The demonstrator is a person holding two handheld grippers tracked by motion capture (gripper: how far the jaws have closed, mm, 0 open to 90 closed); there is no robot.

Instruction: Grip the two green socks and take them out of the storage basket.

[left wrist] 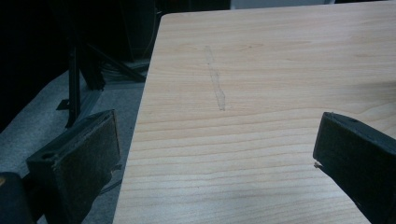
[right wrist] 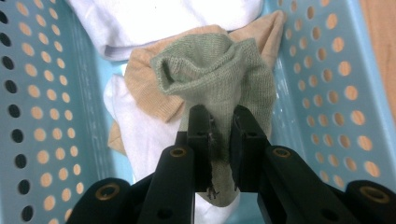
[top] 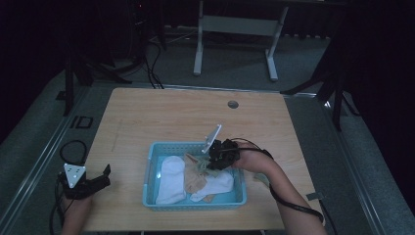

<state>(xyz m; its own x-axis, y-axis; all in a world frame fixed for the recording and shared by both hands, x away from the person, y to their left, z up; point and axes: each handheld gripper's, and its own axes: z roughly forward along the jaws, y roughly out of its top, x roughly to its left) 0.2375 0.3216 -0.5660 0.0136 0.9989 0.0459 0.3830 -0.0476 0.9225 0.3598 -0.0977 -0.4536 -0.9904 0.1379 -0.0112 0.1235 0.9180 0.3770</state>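
Observation:
A light blue perforated basket (top: 151,169) sits at the front middle of the wooden table (top: 161,115) and holds white socks (top: 171,178) and a tan sock (top: 195,182). My right gripper (top: 215,160) reaches into the basket's right half and is shut on a green sock (right wrist: 219,79), pinched between its black jaws over the tan sock (right wrist: 144,88) and white socks (right wrist: 140,135). My left gripper (top: 100,177) rests at the table's front left edge, open, its pads (left wrist: 86,158) wide apart with bare wood between them.
A round cable hole (top: 233,104) lies near the table's far edge. White desk legs (top: 198,44) stand on the grey floor beyond. The basket's walls (right wrist: 42,107) close in on both sides of the right gripper. The table's left edge (left wrist: 140,116) drops to the floor.

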